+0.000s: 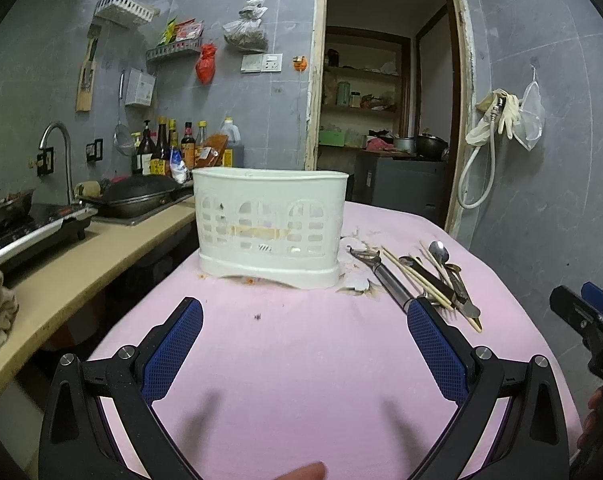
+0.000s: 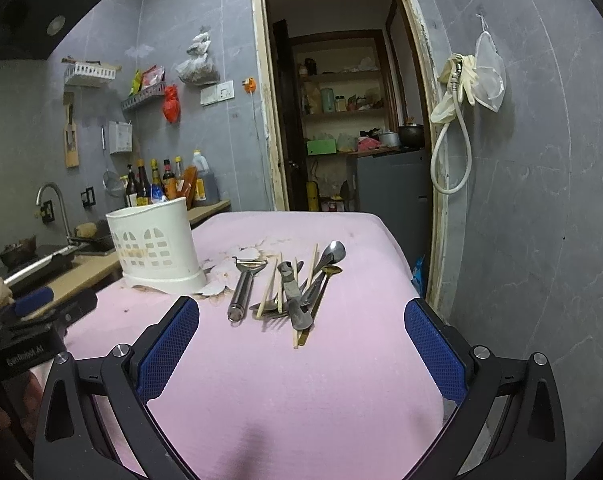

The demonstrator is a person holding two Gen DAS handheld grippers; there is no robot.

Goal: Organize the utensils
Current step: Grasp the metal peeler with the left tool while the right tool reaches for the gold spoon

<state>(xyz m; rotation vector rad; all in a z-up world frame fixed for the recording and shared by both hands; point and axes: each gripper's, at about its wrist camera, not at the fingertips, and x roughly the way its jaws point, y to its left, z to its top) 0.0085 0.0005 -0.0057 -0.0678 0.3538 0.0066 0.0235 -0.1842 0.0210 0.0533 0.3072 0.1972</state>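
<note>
Nothing moved yet, I judge. Left gripper [image 1: 304, 322] wide, empty; right gripper [image 2: 301, 322] wide, empty. Steel utensil pile [image 2: 297, 292] at twelve o'clock; white slotted plastic caddy [image 2: 155, 246] at ten. Next: pinch single piece.

Only one bit of readable text from where I sit: on the left gripper [image 2: 33, 312], seen at the left edge of the right wrist view, a black body block carries white lettering, mirrored/upside down, approx. "GenRobot.AI". Can't confirm every letter, it's small and skewed. Sauce bottles [image 2: 157, 184] on the counter have yellow and red labels, but print is too small and blurry to read in either view. The white box [image 1: 140, 88] hung on the wall shows faint grey print, illegible. Packets on the wall shelf [image 1: 181, 32] have coloured print, also unreadable. No numbers or signs I can make out elsewhere.
</note>
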